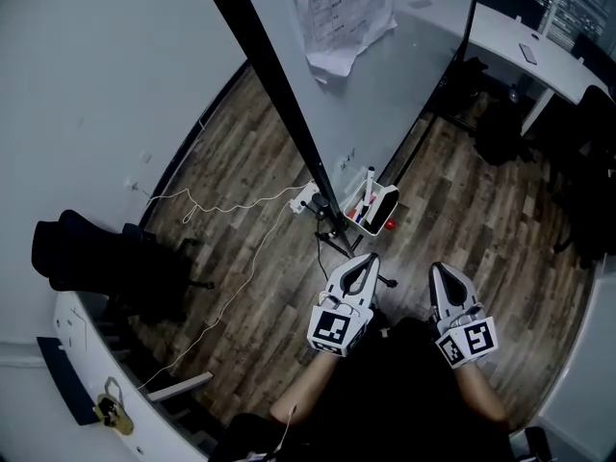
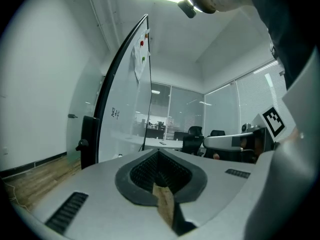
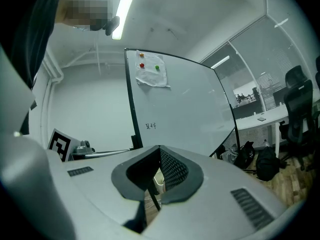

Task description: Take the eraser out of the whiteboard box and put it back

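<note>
Ahead of both sets of jaws, at the foot of the whiteboard (image 1: 385,85), sits the whiteboard box (image 1: 388,200), a white open tray. It is a little nearer the left gripper (image 1: 369,258) than the right gripper (image 1: 439,269), and neither touches it. Dark, blue and red things lie in the box. They are too small in the head view to pick out the eraser, so it can only be placed among them.

The left gripper's own view shows its jaws closed tip to tip with nothing between them, only a sliver of floor below the meeting line. The right gripper view shows the same: jaws together and empty, aimed at the board, which fills the space beyond them.

A small red thing (image 1: 389,225) lies on the wooden floor (image 1: 250,162) just beyond the left jaws, beside the box. A sheet of paper (image 1: 337,12) hangs on the board far ahead, and a thin cable (image 1: 231,205) trails across the floor off to the left of the left jaws.
</note>
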### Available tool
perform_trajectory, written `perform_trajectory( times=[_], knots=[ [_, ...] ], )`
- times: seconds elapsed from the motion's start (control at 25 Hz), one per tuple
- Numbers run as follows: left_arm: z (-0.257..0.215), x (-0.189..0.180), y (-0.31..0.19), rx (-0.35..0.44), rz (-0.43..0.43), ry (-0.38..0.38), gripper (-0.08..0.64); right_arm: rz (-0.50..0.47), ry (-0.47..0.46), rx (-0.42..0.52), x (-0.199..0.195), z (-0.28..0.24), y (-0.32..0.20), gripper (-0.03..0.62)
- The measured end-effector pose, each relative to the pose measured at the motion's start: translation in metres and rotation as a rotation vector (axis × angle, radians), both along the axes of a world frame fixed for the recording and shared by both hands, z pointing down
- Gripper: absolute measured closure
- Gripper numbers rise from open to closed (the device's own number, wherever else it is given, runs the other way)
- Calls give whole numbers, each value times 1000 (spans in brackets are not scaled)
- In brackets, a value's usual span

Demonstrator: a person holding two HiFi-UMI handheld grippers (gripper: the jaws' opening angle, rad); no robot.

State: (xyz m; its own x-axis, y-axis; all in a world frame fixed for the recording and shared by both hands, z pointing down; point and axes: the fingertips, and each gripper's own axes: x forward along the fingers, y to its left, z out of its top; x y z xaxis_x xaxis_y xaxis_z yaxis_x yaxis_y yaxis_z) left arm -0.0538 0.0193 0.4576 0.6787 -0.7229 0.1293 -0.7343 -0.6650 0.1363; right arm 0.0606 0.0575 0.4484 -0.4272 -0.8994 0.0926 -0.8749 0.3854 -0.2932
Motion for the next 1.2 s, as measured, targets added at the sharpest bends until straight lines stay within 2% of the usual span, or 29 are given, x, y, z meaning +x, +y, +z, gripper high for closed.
perform_trajectory(
  times=[0.4, 0.8, 0.92, 1.08, 1.2],
  knots=[
    [11, 10, -42, -20, 28, -32, 554, 15, -11, -6, 7, -4, -48, 578],
    [45, 30, -82, -78, -69, -100, 554, -135, -5, -4, 31, 5, -99, 577],
    [50, 32, -92, -88, -92, -119, 554, -149, -20, 1, 37, 3, -113, 578],
    [62, 36, -106, -120, -91, -143, 526, -156, -38, -5, 42, 8, -128, 577],
    [72, 42, -113, -144, -87, -178, 471, -177, -38, -11, 44, 12, -139, 578]
  ],
)
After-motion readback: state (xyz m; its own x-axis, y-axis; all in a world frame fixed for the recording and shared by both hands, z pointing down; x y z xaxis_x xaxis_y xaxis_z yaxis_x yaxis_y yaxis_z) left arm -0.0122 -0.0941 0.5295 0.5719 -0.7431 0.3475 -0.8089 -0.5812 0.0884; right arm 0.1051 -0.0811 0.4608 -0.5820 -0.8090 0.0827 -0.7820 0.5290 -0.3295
